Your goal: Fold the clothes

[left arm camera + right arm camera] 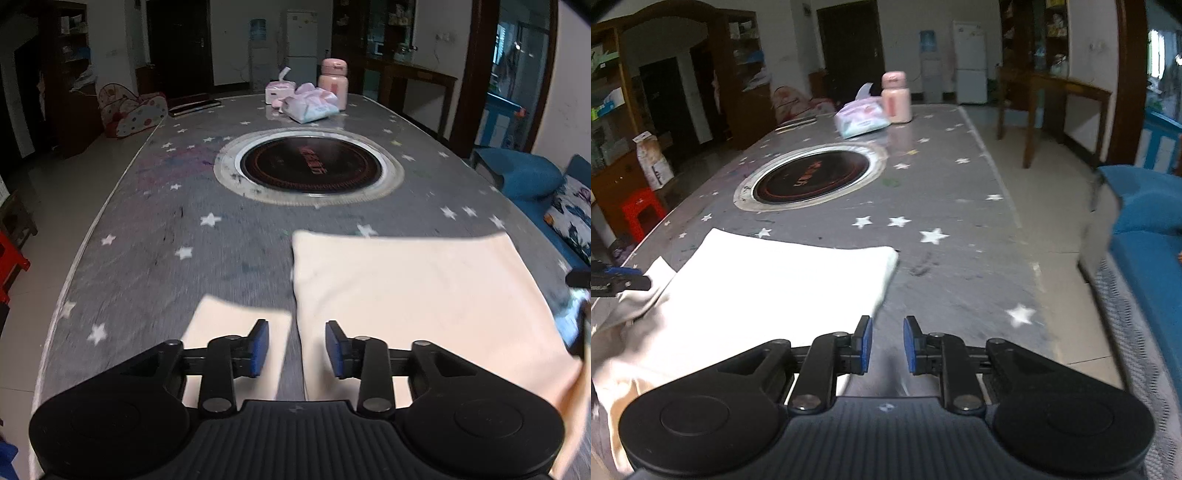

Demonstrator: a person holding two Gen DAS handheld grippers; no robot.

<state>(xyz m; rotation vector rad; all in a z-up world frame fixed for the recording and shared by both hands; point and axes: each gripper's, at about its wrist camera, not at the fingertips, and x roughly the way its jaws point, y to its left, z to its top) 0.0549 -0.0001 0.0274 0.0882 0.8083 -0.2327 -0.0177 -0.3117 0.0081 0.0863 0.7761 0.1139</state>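
Both grippers, left gripper [296,349] and right gripper [887,345], hover with fingers released, grasping nothing. The cream garment [417,295] lies part-folded on the table [155,236], beneath and ahead of the left fingers; a loose flap, probably a sleeve [236,339], wants pinching and folding inward.

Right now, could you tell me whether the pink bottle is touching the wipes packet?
Cannot tell. In both wrist views the wipes packet overlaps the base of the pink bottle, so no gap shows, but the overlap could just be one standing in front of the other.
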